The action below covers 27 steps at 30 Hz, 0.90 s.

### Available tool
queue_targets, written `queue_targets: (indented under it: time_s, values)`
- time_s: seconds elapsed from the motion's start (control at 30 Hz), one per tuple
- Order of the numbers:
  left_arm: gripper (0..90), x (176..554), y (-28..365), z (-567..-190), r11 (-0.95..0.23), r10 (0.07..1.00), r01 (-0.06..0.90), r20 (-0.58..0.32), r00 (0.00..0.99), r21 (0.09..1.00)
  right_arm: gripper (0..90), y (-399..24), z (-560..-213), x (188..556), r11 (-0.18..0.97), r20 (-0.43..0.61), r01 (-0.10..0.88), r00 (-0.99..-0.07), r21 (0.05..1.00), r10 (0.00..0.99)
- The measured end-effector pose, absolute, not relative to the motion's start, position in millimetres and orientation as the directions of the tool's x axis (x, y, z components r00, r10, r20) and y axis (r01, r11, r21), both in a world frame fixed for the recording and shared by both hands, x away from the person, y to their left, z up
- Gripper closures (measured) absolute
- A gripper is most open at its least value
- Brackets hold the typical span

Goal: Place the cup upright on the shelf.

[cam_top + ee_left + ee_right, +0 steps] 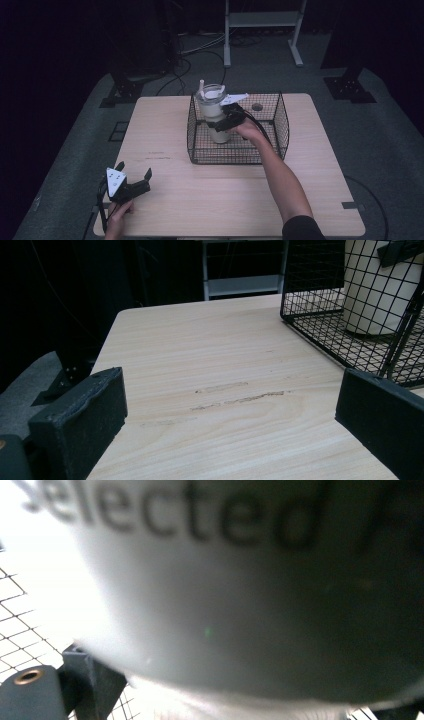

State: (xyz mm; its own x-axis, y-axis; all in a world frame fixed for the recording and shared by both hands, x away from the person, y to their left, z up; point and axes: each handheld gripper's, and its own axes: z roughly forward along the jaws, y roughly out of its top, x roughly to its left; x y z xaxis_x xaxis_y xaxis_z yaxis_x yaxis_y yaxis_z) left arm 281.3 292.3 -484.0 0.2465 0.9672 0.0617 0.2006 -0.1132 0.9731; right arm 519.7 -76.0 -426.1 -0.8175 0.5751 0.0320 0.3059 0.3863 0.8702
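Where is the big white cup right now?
In the high view the white cup stands upright inside the black wire basket, in its left part toward the table's far edge, with the right gripper against its side.

Tumbler (214, 116) inside basket (280, 131) on table (200, 190)

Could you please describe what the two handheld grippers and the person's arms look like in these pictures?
Both are black. The left gripper has two blocky black jaws with a rough, foam-like face, and carries a grey three-cornered plate with small dark dots. The right gripper bears a similar pale plate, and a black cable trails along the forearm. The right arm wears a short dark sleeve.
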Motion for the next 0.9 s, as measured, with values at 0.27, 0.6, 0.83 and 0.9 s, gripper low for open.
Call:
queue_targets:
  time_s: [0.27,0.6,0.83,0.9]
  values:
    - [0.0,281,292,-484,-0.117,0.967,0.2,0.066,0.245,0.973,8.6,-84,-430,518,0.39,0.014,0.27,-0.836,0.88,0.548]
    - [0.0,281,292,-484,-0.116,0.967,0.2,0.065,0.246,0.973,8.6,-87,-429,518,0.401,0.013,0.269,-0.843,0.876,0.538]
    - [0.0,281,292,-484,-0.115,0.967,0.2,0.064,0.245,0.973,8.6,-87,-429,517,0.409,0.004,0.263,-0.845,0.874,0.534]
    - [0.0,281,292,-484,-0.115,0.967,0.2,0.064,0.245,0.973,8.7,-88,-429,517,0.412,0.0,0.259,-0.847,0.874,0.532]
